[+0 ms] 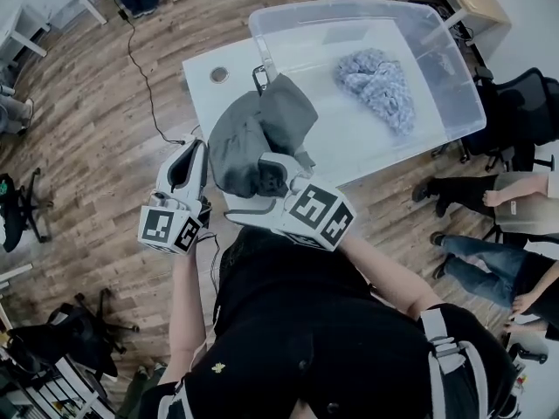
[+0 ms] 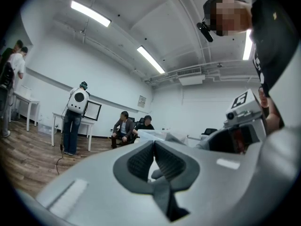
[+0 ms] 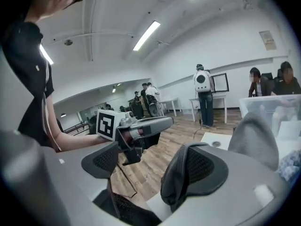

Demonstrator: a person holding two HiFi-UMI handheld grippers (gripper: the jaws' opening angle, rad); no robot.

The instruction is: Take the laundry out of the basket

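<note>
**Dark garment up on one jaw, fluffy piece still in the bin**

Nearest the person, the left gripper (image 2: 154, 144) is held out level with its two ribbed pads pressed together at the tips and nothing between them. Just beside it, the right gripper (image 3: 149, 161) tilts slightly downward with its jaws standing well apart. A dark grey, crumpled cloth garment (image 1: 258, 129) is draped over one of its pads (image 3: 200, 166) and not pinched between the two. The other pad is bare.

The garment hangs in a bunch above the near edge of the white rectangular table (image 1: 205, 90), just in front of the near left corner of the large clear plastic bin (image 1: 349, 5). From here I cannot tell whether its far folds touch the bin's wall.

The bin takes up most of the table's right side. Inside it, toward the right wall, lies a pale blue-grey fluffy knitted piece (image 1: 380, 84), alone on the bin's floor.

Beyond the table's right edge, a seated person's legs (image 1: 476, 251) stretch over the wood-plank floor (image 1: 87, 129).
</note>
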